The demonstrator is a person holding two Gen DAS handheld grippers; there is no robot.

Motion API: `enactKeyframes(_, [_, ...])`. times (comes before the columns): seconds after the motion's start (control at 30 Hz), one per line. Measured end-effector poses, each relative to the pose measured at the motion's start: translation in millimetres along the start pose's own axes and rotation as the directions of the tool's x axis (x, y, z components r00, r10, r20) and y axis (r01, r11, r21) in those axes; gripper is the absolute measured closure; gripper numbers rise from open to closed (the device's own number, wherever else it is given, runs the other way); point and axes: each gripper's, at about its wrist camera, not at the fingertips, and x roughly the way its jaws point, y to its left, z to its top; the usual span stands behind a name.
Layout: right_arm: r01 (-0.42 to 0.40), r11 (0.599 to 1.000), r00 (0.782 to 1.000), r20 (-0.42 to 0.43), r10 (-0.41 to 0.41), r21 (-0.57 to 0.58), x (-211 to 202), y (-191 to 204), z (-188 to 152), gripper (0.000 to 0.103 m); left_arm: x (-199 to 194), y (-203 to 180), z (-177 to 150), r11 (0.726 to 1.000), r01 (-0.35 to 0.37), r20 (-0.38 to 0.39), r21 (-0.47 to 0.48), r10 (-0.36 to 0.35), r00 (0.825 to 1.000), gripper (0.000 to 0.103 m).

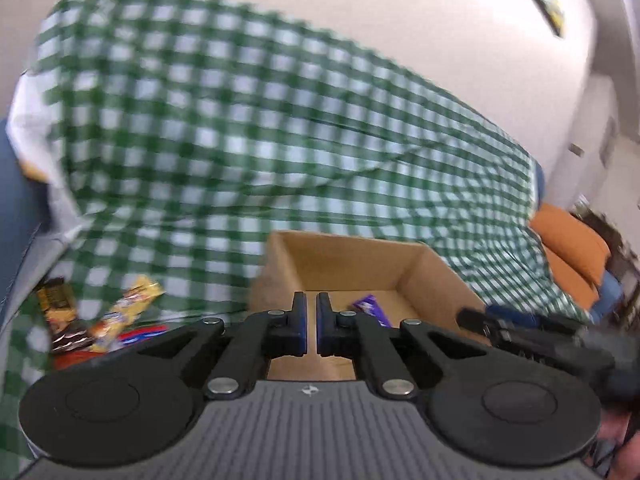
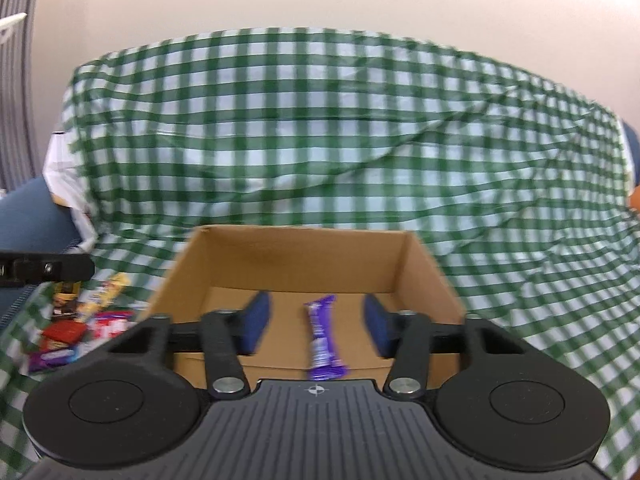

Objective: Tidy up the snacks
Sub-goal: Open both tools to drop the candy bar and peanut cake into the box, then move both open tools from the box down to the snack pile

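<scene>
An open cardboard box (image 1: pixel 344 264) (image 2: pixel 304 256) stands on the green checked cloth. On its floor lies a purple snack bar (image 2: pixel 322 332) (image 1: pixel 370 306). My right gripper (image 2: pixel 316 320) hovers over the box's near edge with its jaws apart, the bar below the gap and untouched by the pads. In the left wrist view my left gripper (image 1: pixel 312 320) is shut with nothing between its fingers, near the box's left front corner. Loose snacks (image 1: pixel 100 320) (image 2: pixel 76 328) in yellow, red and brown wrappers lie in a pile to the left of the box.
The green-and-white checked cloth (image 2: pixel 320 128) drapes over a raised back behind the box. An orange cushion (image 1: pixel 568 240) lies at the right, and blue upholstery (image 2: pixel 28 216) shows at the left. A white wall rises behind.
</scene>
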Motion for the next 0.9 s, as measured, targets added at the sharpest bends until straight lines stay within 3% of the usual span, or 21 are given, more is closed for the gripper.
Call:
enactKeyframes(0.1, [-0.039,0.999,0.999,0.000,0.039,-0.003,4.3,18.8,1.8,0.058,6.1,29.5,26.6,0.993,-0.036,-0.070,-0.110,0.028,0.997,0.099])
enactKeyframes(0.23, [-0.072,0.997,0.997,-0.002,0.072,-0.012,8.9,45.4,2.4,0.058,7.6,65.3,52.0,0.991,-0.115,-0.023,-0.068,0.114,0.993,0.099])
enactKeyframes(0.33, [-0.096,0.994,0.995,-0.006,0.096,-0.053,7.2,69.0,-1.5,0.058,15.3,116.5,30.5,0.978,-0.119,-0.012,-0.168,0.119,0.993,0.099])
enactKeyframes(0.37, [-0.102,0.992,0.995,0.004,0.103,-0.078,6.5,76.8,-2.1,0.058,26.5,133.9,23.2,0.961,-0.177,-0.114,-0.213,0.156,0.981,0.100])
enactKeyframes(0.4, [-0.107,0.989,0.994,0.021,0.110,-0.100,2.9,83.2,-2.5,0.058,34.5,145.1,21.7,0.935,-0.258,-0.196,-0.242,0.213,0.957,0.101])
enactKeyframes(0.47, [-0.131,0.980,0.988,0.058,0.141,-0.151,-4.0,98.5,-2.2,0.058,35.3,158.5,22.7,0.921,-0.269,-0.195,-0.282,0.219,0.956,0.101])
enactKeyframes(0.57, [-0.180,0.964,0.977,0.074,0.198,-0.196,-9.3,125.8,-3.8,0.058,37.7,159.9,29.6,0.927,-0.289,-0.179,-0.241,0.250,0.952,0.101])
enactKeyframes(0.77, [-0.228,0.928,0.973,-0.047,0.224,-0.296,15.0,198.2,-27.9,0.058,45.6,163.1,29.8,0.914,-0.349,-0.207,-0.207,0.308,0.929,0.101])
enactKeyframes(0.9, [-0.214,0.932,0.974,-0.136,0.182,-0.291,49.3,227.2,-43.3,0.052,48.9,179.3,24.9,0.886,-0.384,-0.233,-0.261,0.328,0.916,0.100])
